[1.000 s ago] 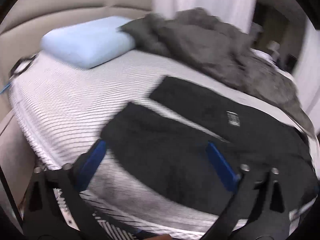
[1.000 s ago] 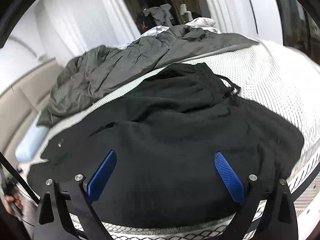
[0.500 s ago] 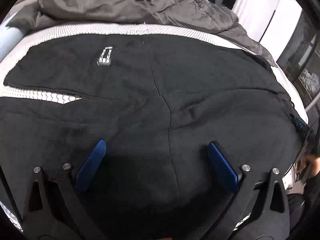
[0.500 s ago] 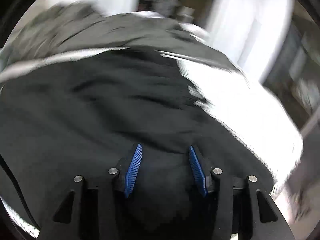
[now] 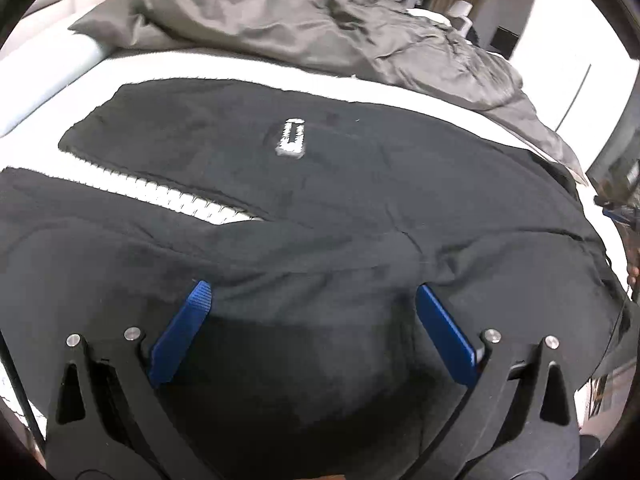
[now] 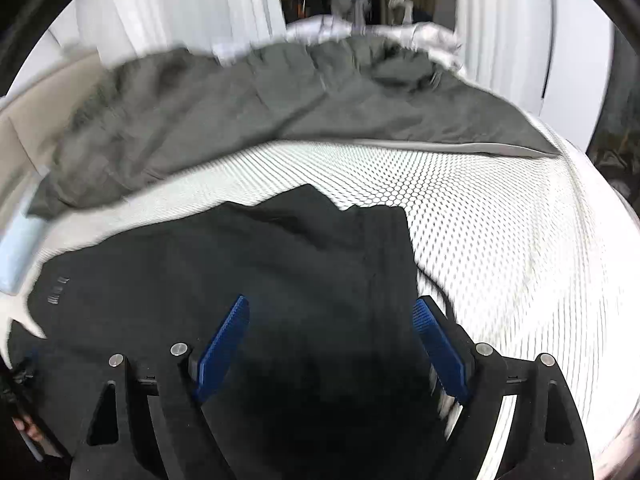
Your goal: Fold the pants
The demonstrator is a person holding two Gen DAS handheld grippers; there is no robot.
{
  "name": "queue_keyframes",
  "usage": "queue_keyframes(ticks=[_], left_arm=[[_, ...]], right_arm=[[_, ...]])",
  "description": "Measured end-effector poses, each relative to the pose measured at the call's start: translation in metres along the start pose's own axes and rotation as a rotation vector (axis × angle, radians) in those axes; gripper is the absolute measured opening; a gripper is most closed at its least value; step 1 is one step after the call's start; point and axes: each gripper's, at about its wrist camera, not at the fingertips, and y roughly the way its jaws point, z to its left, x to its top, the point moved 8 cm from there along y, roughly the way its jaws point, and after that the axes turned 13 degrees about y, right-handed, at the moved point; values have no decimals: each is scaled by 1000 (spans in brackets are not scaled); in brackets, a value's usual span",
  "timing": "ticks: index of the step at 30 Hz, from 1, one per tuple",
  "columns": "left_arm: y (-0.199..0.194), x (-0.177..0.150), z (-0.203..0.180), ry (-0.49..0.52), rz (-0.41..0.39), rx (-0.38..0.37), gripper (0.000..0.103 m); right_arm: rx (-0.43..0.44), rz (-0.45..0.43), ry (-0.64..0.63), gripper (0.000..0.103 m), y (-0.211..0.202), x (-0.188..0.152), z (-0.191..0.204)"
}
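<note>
Black pants [image 5: 320, 184] spread flat on white honeycomb-mesh mattress [image 6: 500, 216], filling most of both views. Two legs run off toward left in left wrist view, split by narrow wedge of bare mesh. Waist end toward right, reaching close to mattress edge. In right wrist view, waist end shows an uneven edge with a notch, bare mesh open beyond and to right of it.

Free room: wide strip of bare mattress right of waistband in right wrist view; thinner strip between pants' far edge and crumpled grey duvet [image 5: 340, 28]. Duvet bunched along far side, not touching pants as far as visible. Pale blue pillow [image 6: 18, 252] at far left edge, near leg ends.

Small white rectangular label [image 5: 292, 142] on far leg, print too blurred to read.

Fabric matte, soft, fleece-like, centre seam visible, low wrinkle near left gripper.

Left gripper [image 5: 312, 300] low over seat area, blue ribbed pads wide apart, nothing pinched. Right gripper [image 6: 332, 312] over waist end, jaws opening, cloth lying beneath, not clamped
</note>
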Motion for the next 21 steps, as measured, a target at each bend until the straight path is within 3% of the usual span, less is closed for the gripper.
queue_keyframes(ticks=[3, 5, 9, 12, 16, 21], left_arm=[[9, 1, -2, 53, 9, 53, 102], [15, 2, -4, 75, 12, 79, 102], [17, 6, -4, 87, 5, 74, 102], [8, 8, -2, 76, -20, 37, 102], [-38, 19, -6, 71, -138, -30, 102], [-107, 39, -14, 114, -263, -58, 102]], right_arm=[[-177, 43, -231, 86, 56, 15, 7], [-236, 29, -275, 86, 72, 21, 6], [-99, -28, -241, 86, 50, 25, 10], [49, -89, -159, 86, 6, 15, 10], [225, -183, -56, 86, -68, -2, 15], [353, -316, -105, 88, -191, -33, 42]])
